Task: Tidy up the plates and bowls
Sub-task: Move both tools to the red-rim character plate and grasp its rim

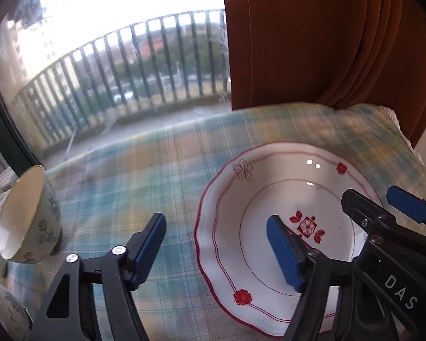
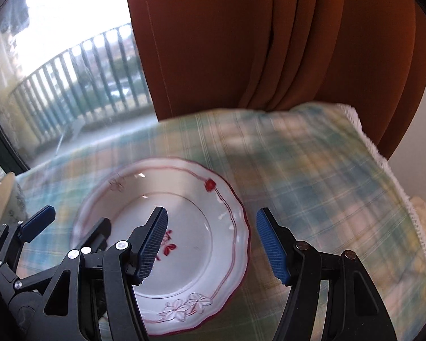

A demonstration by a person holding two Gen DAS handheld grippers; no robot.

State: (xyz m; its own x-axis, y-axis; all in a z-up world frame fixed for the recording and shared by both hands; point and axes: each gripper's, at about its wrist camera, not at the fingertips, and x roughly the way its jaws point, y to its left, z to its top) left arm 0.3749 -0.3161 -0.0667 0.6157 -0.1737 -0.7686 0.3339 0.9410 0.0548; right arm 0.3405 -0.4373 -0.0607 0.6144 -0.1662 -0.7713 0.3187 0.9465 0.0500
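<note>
A white scalloped plate (image 1: 269, 187) with red trim and a red flower motif lies flat on the plaid tablecloth. My left gripper (image 1: 217, 251) is open and straddles the plate's left rim, with one pad over the well and the other over the cloth. My right gripper (image 2: 213, 245) is open too and straddles the right rim of the plate (image 2: 190, 221). Nothing is pressed between either pair of pads. The right gripper (image 1: 383, 207) also shows in the left wrist view, and the left gripper (image 2: 71, 227) in the right wrist view. A floral bowl (image 1: 28, 216) leans tilted on other floral crockery at far left.
The plaid tablecloth (image 1: 144, 170) covers the table, and its white fringed edge (image 2: 406, 199) drops off on the right. An orange curtain (image 1: 298, 42) hangs behind the table. A window (image 1: 99, 71) onto a railed balcony fills the back left.
</note>
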